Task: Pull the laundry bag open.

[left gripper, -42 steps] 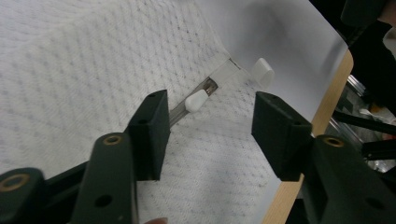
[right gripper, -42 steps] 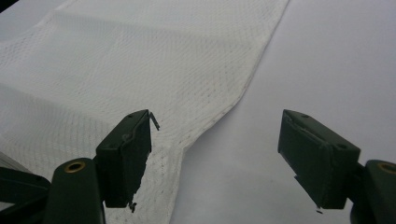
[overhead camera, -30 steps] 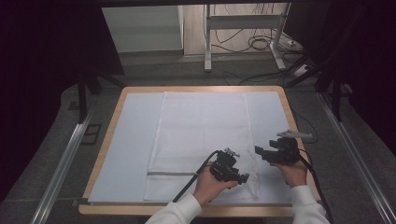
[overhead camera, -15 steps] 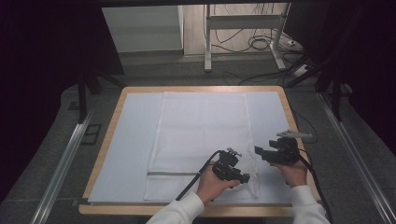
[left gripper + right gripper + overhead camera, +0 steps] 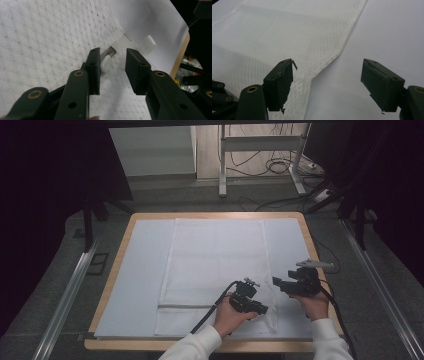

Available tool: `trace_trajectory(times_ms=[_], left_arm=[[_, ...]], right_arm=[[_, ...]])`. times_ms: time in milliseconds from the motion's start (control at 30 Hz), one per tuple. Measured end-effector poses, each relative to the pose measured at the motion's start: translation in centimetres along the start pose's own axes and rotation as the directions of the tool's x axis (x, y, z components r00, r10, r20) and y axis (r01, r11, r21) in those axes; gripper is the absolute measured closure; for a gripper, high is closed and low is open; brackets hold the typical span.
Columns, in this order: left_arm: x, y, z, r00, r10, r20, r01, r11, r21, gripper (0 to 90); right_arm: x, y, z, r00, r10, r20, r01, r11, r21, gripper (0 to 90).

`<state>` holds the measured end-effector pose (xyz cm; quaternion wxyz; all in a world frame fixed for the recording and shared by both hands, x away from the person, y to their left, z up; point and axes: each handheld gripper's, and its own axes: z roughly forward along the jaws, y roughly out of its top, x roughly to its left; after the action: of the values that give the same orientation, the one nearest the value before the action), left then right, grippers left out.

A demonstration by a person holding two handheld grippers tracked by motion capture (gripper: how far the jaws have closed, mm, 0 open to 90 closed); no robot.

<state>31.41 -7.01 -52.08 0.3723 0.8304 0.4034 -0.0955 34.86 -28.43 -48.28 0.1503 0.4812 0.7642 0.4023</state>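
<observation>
Mesh bag (image 5: 217,265) laid flat on worktop (image 5: 145,265), long axis running near-to-far. Left gripper (image 5: 113,65) fingers, just closing, bracket zipper pull (image 5: 106,65) unpinched; right gripper (image 5: 327,83) fingers spread.

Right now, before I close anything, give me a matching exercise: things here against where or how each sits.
1 white mesh fabric bag
2 small white plastic zipper pull
3 right black two-jaw gripper
A open, over the bag's edge
B flat on the pale sheet
C between the jaws of the left gripper
Pairs: 1-B, 2-C, 3-A. The left jaws have just been closing, not yet clamped on the pull.
</observation>
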Motion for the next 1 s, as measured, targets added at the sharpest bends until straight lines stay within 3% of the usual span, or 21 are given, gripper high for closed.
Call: trace_trajectory(times_ms=[333,667,1000], left_arm=[[0.1,0.1,0.4,0.9998,0.006,-0.021,-0.006,0.9999,-0.010,83.1],[0.1,0.0,0.1,0.9999,0.009,-0.005,-0.010,0.9998,-0.017,86.4],[0.3,0.1,-1.3,0.9995,0.026,0.019,-0.025,0.9988,-0.041,86.4]], right_arm=[[-0.1,0.0,0.0,1.0000,-0.004,0.003,0.004,1.000,0.003,25.0],[-0.2,0.0,-0.1,1.0000,0.000,0.006,0.000,1.000,0.005,24.9],[-0.5,-0.1,-0.4,0.9998,0.009,0.015,-0.009,1.000,0.006,24.9]])
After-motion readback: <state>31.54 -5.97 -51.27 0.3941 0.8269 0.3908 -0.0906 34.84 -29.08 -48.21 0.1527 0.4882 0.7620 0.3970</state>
